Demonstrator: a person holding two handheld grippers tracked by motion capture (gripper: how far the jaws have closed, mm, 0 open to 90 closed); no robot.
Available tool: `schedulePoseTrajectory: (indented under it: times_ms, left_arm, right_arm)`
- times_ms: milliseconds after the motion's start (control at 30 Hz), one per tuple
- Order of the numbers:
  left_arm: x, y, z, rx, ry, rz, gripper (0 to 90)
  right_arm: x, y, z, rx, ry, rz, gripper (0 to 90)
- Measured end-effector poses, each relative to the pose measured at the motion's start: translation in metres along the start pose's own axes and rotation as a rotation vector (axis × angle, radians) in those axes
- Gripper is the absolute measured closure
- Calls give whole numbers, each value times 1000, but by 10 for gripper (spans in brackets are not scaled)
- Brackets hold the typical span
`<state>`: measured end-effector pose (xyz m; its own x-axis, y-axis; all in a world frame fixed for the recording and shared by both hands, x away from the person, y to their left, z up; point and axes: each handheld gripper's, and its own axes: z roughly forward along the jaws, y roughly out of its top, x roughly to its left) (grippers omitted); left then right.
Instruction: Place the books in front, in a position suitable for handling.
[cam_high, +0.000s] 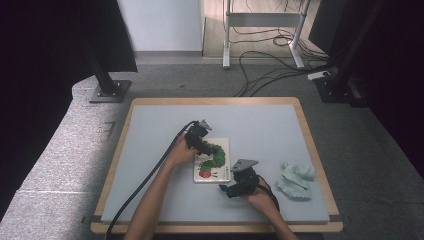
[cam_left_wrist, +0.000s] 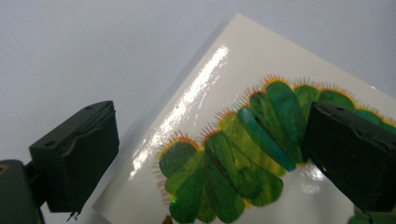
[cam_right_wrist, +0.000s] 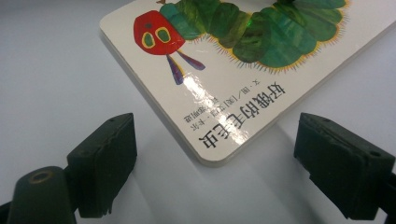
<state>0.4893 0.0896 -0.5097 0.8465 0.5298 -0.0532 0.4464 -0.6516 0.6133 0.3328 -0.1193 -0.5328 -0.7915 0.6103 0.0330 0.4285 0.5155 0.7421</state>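
A white board book (cam_high: 216, 162) with a green caterpillar on its cover lies flat on the grey mat, near the middle. My left gripper (cam_high: 204, 146) hovers over the book's far left part. In the left gripper view the left gripper (cam_left_wrist: 212, 151) is open, one jaw over the mat and the other over the caterpillar on the book (cam_left_wrist: 261, 135). My right gripper (cam_high: 226, 189) sits low by the book's near right corner. In the right gripper view the right gripper (cam_right_wrist: 219, 168) stands open, and that corner of the book (cam_right_wrist: 233, 84) points between its jaws without touching them.
A crumpled pale green cloth (cam_high: 296, 180) lies on the mat right of my right hand. The grey mat (cam_high: 270, 125) covers a table with a wooden rim (cam_high: 309, 140). Black stands and loose cables (cam_high: 270, 70) are on the floor beyond.
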Motion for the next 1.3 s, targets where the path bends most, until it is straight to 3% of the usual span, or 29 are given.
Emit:
schedulePoseTrajectory:
  times_ms: [100, 200, 367, 500, 667, 1300]
  left_arm:
    - [4, -2, 4, -14, -32, -30, 27]
    - [8, -5, 8, -20, -93, -69, 18]
    - [3, -5, 8, -13, -87, -53, 0]
    - [2, -7, 6, -8, -93, -52, 0]
    - [1, -11, 3, -1, -93, -52, 0]
    - [-14, -44, -24, 20, -69, -77, 0]
  right_arm:
    - [0, 1, 1, 1, -7, 1, 125]
    - [0, 3, 3, 4, -22, -8, 125]
    - [-1, 4, 4, 7, -30, -7, 134]
    - [-3, 3, 3, -1, -64, 5, 140]
    - [-6, 2, 2, 3, -55, -3, 127]
    - [-20, -8, -10, 10, -83, 28, 110]
